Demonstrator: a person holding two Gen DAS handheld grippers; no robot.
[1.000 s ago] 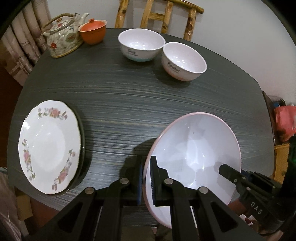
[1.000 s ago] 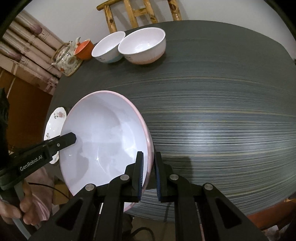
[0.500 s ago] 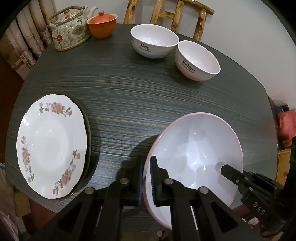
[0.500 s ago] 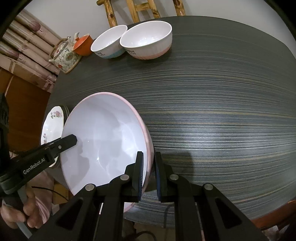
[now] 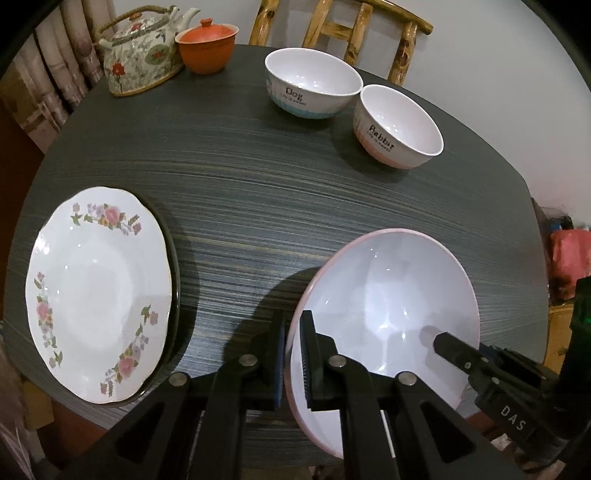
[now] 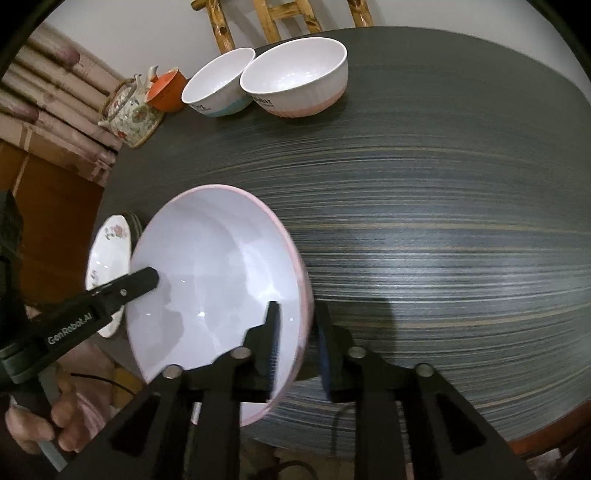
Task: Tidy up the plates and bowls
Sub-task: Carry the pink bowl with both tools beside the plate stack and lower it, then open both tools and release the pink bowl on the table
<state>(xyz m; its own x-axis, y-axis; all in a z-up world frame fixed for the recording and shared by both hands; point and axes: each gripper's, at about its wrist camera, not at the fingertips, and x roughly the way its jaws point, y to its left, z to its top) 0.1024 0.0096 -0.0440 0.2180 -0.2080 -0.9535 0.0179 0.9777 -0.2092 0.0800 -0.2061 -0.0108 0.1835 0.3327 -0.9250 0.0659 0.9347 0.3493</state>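
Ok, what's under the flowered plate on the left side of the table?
A dark plate lies beneath the flowered plate; only its rim shows along the right edge. The flowered plate covers the rest, so whether more is stacked below cannot be told.

Left claw [image 5: 291, 356] clamped, right claw [image 6: 297, 349] parted

A floral teapot [image 5: 138, 51] stands on the dark striped bench [image 5: 258, 206] far ahead of the jaws and to their left, an orange lidded cup [image 5: 207, 46] just right of it. A wooden chair [image 5: 343, 33] stands behind the bench; curtains [image 5: 48, 92] hang far left.
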